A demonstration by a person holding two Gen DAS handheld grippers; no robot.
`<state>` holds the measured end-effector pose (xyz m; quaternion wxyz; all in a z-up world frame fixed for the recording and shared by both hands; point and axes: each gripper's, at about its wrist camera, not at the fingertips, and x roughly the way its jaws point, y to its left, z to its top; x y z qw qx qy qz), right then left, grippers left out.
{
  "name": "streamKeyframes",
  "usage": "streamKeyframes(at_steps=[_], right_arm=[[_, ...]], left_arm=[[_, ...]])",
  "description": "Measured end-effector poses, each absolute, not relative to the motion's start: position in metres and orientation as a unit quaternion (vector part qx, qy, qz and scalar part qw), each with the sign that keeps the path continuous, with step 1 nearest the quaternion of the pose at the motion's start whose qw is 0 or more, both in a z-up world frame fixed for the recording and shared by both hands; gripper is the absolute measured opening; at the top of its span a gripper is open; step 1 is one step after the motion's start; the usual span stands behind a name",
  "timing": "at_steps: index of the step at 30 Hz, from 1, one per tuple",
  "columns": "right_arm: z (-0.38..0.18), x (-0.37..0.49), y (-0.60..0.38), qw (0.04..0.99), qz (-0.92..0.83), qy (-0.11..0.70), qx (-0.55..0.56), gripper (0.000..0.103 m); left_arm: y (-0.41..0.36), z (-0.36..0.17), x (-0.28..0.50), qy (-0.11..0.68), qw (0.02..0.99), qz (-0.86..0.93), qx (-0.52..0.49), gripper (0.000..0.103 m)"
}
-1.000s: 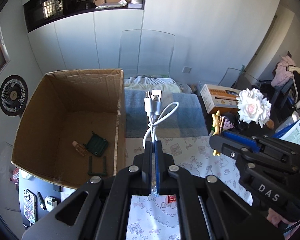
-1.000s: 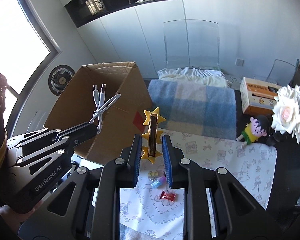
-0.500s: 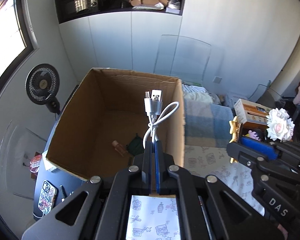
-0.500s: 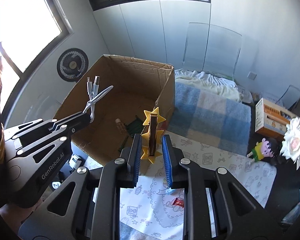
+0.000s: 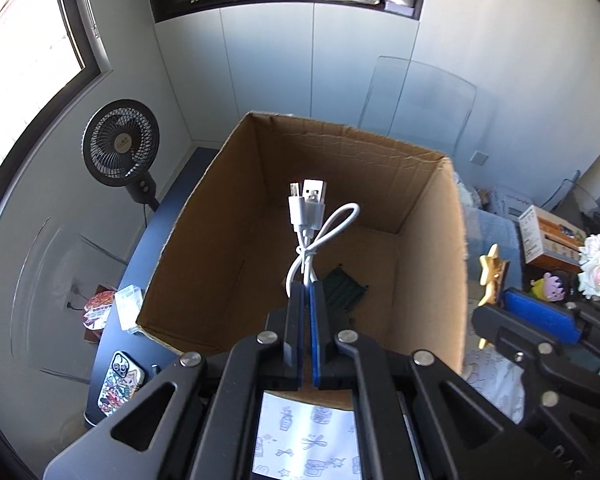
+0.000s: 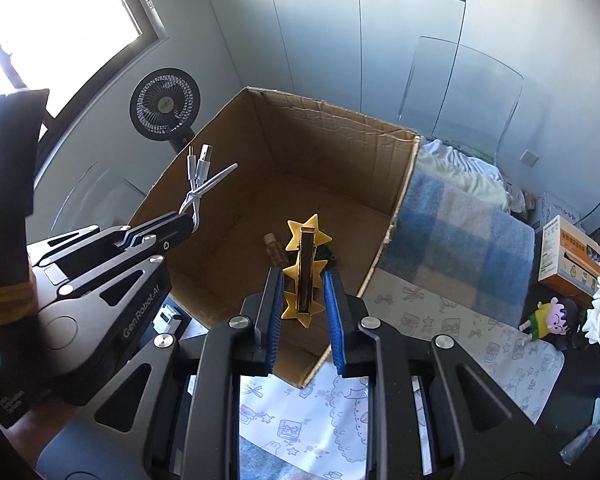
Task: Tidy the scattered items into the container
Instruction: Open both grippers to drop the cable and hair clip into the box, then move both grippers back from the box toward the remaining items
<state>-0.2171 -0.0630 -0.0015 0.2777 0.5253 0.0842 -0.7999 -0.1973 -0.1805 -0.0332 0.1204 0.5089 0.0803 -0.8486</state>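
Sitting open on the desk, the cardboard box [image 5: 228, 248] holds a dark green item [image 5: 346, 286] and a small bottle [image 6: 273, 247]. Over it, my left claw [image 5: 306, 300] pinches the white USB cable [image 5: 312, 220]; my right claw [image 6: 302, 300] clamps the yellow star clip [image 6: 305, 268].

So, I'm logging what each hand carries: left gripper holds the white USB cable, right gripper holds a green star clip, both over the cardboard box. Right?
Nearly. The right wrist view shows the star clip in the right gripper is yellow, not green. The left gripper does hold the white USB cable over the cardboard box.
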Motion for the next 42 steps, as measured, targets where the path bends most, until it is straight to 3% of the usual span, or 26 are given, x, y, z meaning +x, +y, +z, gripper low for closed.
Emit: streamKeyframes(at_steps=[28,35,37,39,41,42], right_arm=[[-0.090,-0.246,-0.105,0.255,-0.740,0.116,0.611,0.022],[-0.091,-0.244,-0.104,0.257,-0.741,0.115,0.610,0.028],[-0.088,-0.245,-0.104,0.257,-0.745,0.112,0.605,0.040],[-0.084,-0.246,-0.102,0.248,-0.752,0.116,0.599,0.041],[-0.080,-0.248,-0.099,0.247,-0.755,0.106,0.598,0.044],[-0.077,-0.249,-0.097,0.248,-0.757,0.102,0.596,0.053]], left_arm=[[-0.203,-0.110,-0.212,0.123,0.101,-0.784,0.600,0.003],[-0.202,-0.116,-0.212,0.137,0.092,-0.774,0.612,0.005],[-0.201,-0.115,-0.211,0.137,0.086,-0.774,0.611,0.020],[-0.203,-0.113,-0.210,0.123,0.103,-0.777,0.608,0.062],[-0.210,-0.111,-0.207,0.122,0.119,-0.781,0.601,0.082],[-0.213,-0.110,-0.206,0.127,0.119,-0.782,0.599,0.086]])
